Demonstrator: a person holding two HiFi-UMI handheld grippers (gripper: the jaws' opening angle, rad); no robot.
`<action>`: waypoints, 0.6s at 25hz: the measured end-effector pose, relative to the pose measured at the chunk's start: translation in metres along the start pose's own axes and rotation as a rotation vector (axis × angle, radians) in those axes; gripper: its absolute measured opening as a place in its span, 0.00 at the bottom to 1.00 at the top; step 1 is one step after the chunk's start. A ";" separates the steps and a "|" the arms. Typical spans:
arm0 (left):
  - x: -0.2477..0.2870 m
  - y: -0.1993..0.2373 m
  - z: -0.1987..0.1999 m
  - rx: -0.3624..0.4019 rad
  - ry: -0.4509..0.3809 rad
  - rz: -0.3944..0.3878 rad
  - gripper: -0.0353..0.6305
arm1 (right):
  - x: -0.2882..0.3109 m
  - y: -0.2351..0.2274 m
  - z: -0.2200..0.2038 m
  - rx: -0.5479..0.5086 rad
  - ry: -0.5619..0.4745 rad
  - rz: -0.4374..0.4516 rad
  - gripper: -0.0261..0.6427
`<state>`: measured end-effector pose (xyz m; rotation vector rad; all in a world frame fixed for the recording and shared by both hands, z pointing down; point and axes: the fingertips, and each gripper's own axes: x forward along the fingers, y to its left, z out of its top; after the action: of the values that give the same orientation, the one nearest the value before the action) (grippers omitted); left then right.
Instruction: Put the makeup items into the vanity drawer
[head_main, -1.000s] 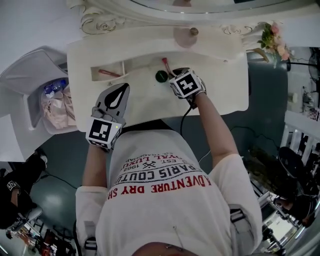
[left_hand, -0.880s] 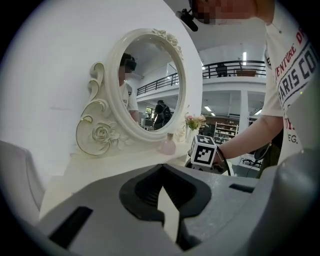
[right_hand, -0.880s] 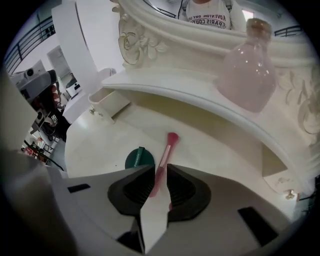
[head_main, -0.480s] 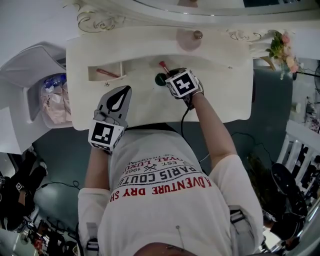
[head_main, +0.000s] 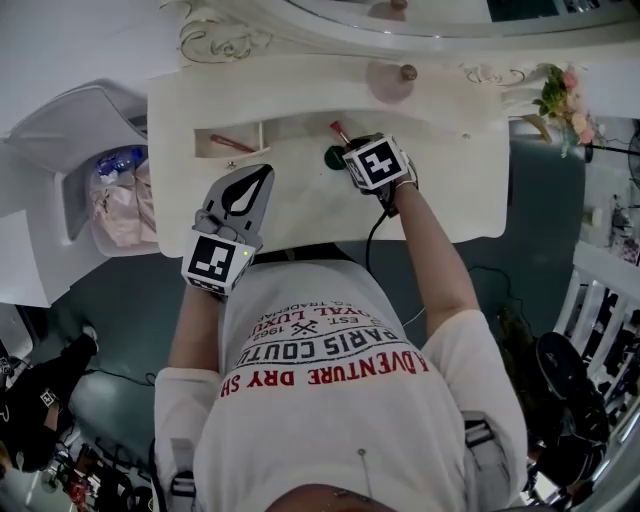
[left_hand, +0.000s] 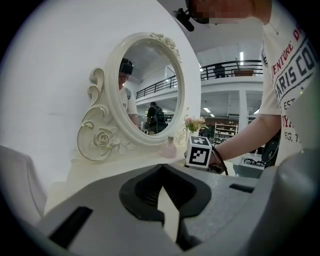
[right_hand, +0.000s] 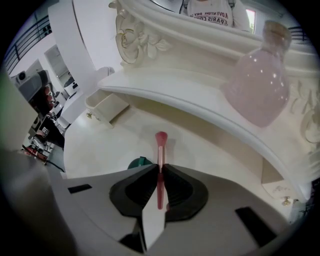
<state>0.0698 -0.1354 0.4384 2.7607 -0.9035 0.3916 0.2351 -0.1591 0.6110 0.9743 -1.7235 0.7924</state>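
A thin pink makeup brush (right_hand: 160, 145) lies on the cream vanity top (head_main: 440, 190), its red tip pointing toward the mirror. My right gripper (right_hand: 160, 167) is closing on the brush's handle, and its jaw tips touch the handle on both sides. In the head view the brush (head_main: 337, 129) sticks out ahead of the right gripper (head_main: 350, 146). A dark green round item (head_main: 332, 157) sits just left of the jaws. The small drawer (head_main: 262, 138) stands open at the left with a reddish stick (head_main: 232, 143) inside. My left gripper (head_main: 264, 173) hovers shut and empty near the front edge.
A pink glass bottle (right_hand: 257, 85) stands on the raised shelf behind the brush. An oval mirror (left_hand: 150, 90) with carved roses rises at the back. Pink flowers (head_main: 562, 92) sit at the right end. A white bin (head_main: 110, 195) with bags stands left of the vanity.
The head view has shifted a little. Both grippers keep their places over the vanity top, and no item has visibly moved.
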 end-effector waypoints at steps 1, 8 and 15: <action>-0.003 0.004 0.004 0.007 -0.010 0.003 0.06 | -0.005 0.003 0.004 -0.005 -0.008 0.002 0.10; -0.039 0.036 0.024 0.020 -0.071 0.040 0.06 | -0.042 0.061 0.046 -0.140 -0.071 0.062 0.10; -0.077 0.062 0.030 0.025 -0.106 0.074 0.06 | -0.046 0.130 0.112 -0.279 -0.124 0.119 0.10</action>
<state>-0.0219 -0.1500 0.3930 2.7994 -1.0354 0.2732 0.0826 -0.1813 0.5224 0.7492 -1.9527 0.5549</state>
